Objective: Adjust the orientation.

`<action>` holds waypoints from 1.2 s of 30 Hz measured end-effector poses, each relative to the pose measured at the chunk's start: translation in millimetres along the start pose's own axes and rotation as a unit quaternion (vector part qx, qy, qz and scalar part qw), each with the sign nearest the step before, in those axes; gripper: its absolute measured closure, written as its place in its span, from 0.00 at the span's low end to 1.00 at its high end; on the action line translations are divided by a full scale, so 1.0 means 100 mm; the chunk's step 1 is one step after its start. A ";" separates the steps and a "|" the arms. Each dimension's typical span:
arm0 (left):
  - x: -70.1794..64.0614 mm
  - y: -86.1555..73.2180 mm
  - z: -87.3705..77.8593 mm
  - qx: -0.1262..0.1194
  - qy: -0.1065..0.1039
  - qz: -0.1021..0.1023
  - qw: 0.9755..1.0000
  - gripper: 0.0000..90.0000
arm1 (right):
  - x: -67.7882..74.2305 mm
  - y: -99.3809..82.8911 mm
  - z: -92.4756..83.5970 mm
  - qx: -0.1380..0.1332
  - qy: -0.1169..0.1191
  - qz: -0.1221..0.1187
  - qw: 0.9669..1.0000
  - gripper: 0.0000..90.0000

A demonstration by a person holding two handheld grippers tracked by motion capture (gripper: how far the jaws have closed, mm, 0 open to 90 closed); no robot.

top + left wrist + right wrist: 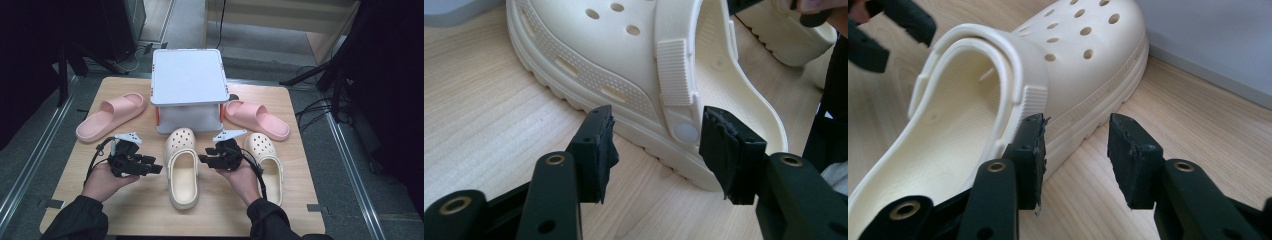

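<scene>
Both hand-held grippers (pixel 156 169) (pixel 202 160) wide, empty | clog (pixel 181 167) between them, untouched | bare surface (pixel 140 207) near edge

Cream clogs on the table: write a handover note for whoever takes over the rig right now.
Left claw: open, holding nothing, at the left side of the left cream clog.
Right claw: open, holding nothing, at that clog's right side.
Right cream clog lies beside it, both toes toward the white box.
Pink slides flank the box.
Done: both clogs stand side by side.
Left: unclear; slides untouched.
</scene>
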State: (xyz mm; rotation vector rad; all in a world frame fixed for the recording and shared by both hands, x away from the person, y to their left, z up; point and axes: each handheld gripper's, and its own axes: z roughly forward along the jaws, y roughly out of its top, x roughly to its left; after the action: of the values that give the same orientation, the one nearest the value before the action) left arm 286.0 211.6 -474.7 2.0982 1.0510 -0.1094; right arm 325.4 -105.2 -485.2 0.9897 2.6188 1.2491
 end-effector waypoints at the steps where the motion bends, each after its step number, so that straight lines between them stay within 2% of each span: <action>1: 0.01 0.01 0.00 0.000 0.000 0.000 1.000 0.51 | 0.00 -0.01 -0.02 0.000 0.002 -0.002 1.000 0.66; 8: 0.06 0.10 0.01 -0.001 -0.003 0.004 1.000 0.49 | 0.04 -0.09 -0.19 0.003 0.012 0.015 1.000 0.62; 14: 0.08 0.17 0.05 0.006 -0.007 0.008 1.000 0.49 | 0.04 -0.16 -0.34 0.000 0.006 0.021 1.000 0.62; 27: 0.11 0.26 0.06 0.003 -0.013 0.006 1.000 0.49 | 0.03 -0.37 -0.76 -0.016 0.002 0.045 0.999 0.63; 33: 0.12 0.28 0.08 0.004 -0.013 0.006 1.000 0.49 | 0.00 -0.50 -0.96 -0.022 -0.008 0.058 0.998 0.63; 36: 0.13 0.28 0.07 0.005 -0.022 0.002 1.000 0.49 | -0.04 -0.56 -1.08 -0.024 -0.018 0.064 0.997 0.63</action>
State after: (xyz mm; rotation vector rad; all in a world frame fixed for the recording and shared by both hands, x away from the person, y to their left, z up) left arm 316.3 204.8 -468.0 2.0970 1.0230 -0.1575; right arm 264.1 -205.3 -454.8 1.1774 2.5215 1.3008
